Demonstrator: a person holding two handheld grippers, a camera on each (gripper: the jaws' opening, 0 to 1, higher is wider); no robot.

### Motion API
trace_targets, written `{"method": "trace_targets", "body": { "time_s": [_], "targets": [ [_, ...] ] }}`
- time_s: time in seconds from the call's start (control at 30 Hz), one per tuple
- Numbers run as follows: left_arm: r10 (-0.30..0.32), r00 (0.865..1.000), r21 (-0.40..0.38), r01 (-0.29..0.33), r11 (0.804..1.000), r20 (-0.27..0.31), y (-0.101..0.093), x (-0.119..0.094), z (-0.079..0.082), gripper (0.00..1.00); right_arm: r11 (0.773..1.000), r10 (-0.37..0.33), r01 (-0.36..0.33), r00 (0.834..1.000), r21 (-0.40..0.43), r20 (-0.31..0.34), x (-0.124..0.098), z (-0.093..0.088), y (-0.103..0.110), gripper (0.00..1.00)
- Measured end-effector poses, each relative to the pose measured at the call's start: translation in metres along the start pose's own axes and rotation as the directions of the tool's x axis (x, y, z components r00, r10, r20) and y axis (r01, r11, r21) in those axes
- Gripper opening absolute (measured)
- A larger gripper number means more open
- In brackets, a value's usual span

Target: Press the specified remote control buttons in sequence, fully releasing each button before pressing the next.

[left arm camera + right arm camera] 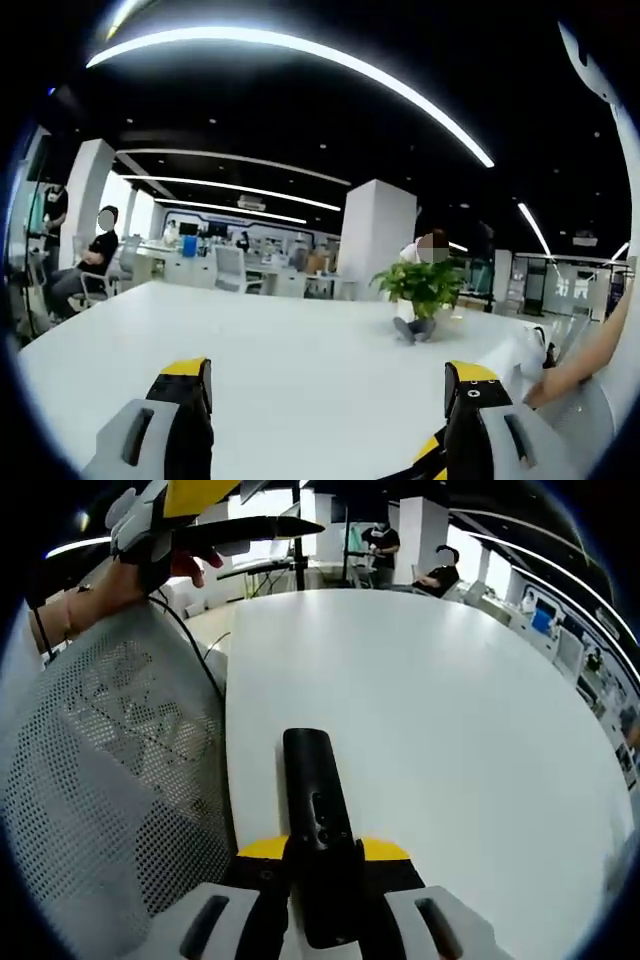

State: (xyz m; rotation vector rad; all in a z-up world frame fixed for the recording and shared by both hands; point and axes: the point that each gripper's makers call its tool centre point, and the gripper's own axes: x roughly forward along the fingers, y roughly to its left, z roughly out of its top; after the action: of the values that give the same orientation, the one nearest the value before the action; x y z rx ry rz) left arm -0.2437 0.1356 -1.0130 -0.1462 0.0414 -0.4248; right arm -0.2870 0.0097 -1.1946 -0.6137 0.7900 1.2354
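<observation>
My right gripper (322,865) has its yellow-tipped jaws closed on a slim black bar-shaped remote control (318,830), pinching it across its lower half so that the rounded far end sticks out ahead of me over the broad white tabletop (450,710). A small button or two shows on the remote's upper face just above the jaws, but I cannot make out which ones. To the left in the right gripper view a pale grey mesh chair back (110,780) stands beside the table edge, with a thin black cable (195,650) trailing across it. Above that, a person's hand (150,565) is wrapped around the handle of my left gripper, which is seen from the side, raised well above the table. In the left gripper view my left gripper (330,390) has its two black jaws with yellow tips set wide apart, with nothing between them but the bare white tabletop (300,350) beyond. Farther along that table sits a small green leafy potted plant (422,295) in a white pot. A bare forearm (585,360) reaches in from the right edge of that view. Behind the table is an open office with white square pillars (378,235), rows of desks and chairs, long curved ceiling light strips (300,50), and a seated person in a black top (90,260) at the far left.
</observation>
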Motion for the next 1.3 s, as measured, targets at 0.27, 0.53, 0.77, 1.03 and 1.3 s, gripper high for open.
{"method": "trace_targets", "body": {
  "time_s": [0.27, 0.53, 0.77, 1.03, 1.3],
  "targets": [
    [-0.028, 1.000, -0.019, 0.028, 0.999, 0.014, -0.005, 0.001, 0.003, 1.00, 1.000, -0.007, 0.006, 0.999, -0.017, -0.034, -0.003, -0.005, -0.015, 0.22],
    [-0.017, 0.999, -0.035, 0.018, 0.999, 0.028, -0.002, 0.000, 0.005, 1.00, 0.999, -0.008, 0.006, 0.999, -0.032, -0.051, -0.002, -0.006, -0.031, 0.22],
    [-0.020, 1.000, -0.032, 0.020, 0.999, 0.019, -0.003, 0.001, 0.003, 1.00, 1.000, -0.008, 0.006, 0.998, -0.031, -0.057, -0.001, -0.004, -0.048, 0.22],
    [-0.025, 1.000, -0.031, 0.025, 0.999, 0.008, -0.004, 0.002, 0.001, 1.00, 1.000, -0.005, 0.003, 0.997, -0.031, -0.071, 0.000, -0.004, -0.068, 0.22],
    [-0.025, 1.000, -0.031, 0.025, 0.999, 0.004, -0.004, 0.002, 0.000, 1.00, 0.999, 0.004, -0.009, 0.995, -0.043, -0.097, 0.001, -0.004, -0.091, 0.22]
  ]
}}
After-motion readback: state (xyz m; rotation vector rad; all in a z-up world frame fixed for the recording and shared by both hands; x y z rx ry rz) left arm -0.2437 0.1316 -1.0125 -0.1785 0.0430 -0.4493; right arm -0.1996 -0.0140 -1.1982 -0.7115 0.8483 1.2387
